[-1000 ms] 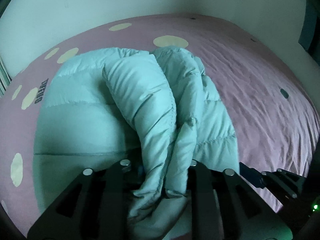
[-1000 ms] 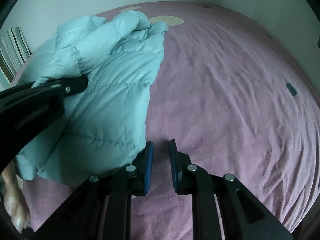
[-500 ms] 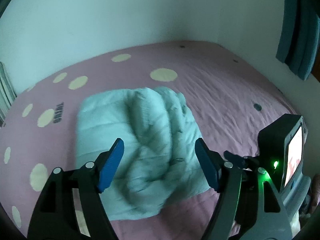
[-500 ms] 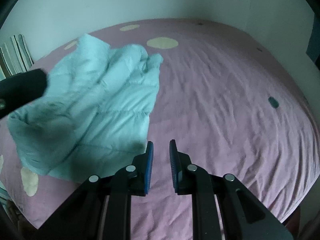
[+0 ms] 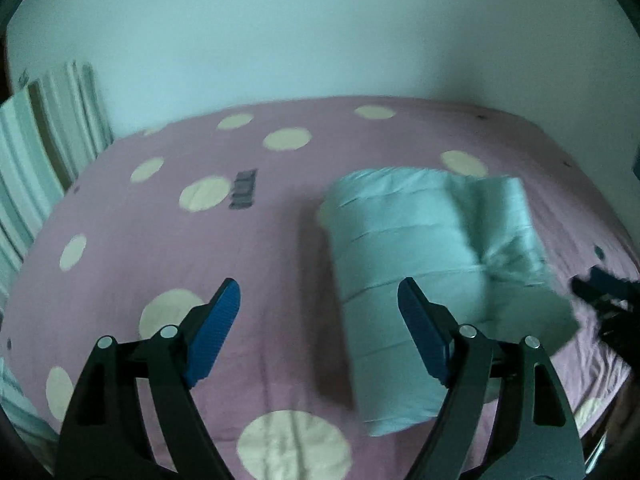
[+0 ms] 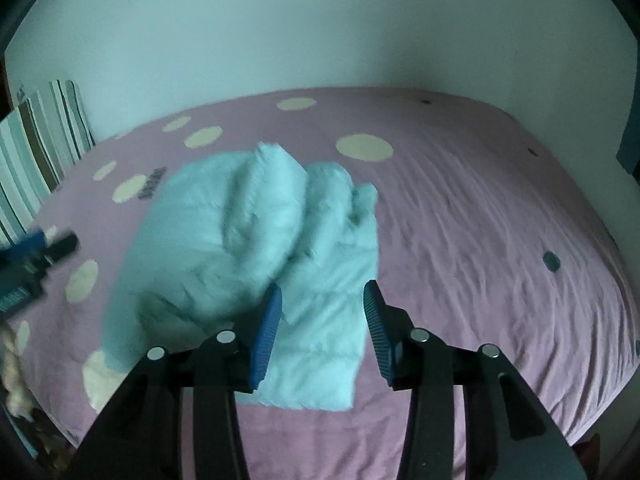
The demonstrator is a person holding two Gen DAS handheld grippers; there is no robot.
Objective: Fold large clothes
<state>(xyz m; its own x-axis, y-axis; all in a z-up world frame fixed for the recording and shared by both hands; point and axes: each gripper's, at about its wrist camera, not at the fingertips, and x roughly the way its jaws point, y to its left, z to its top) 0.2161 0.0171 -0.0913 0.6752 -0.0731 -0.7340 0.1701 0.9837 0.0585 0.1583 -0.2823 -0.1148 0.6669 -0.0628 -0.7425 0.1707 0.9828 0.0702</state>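
Home bedroom: bed (image 5: 120,240), striped pillow (image 6: 36,152)

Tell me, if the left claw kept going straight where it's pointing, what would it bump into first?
Probably the bare pink bedspread, just left of the folded puffy jacket. The left claw is open and empty; depth is hard to judge.
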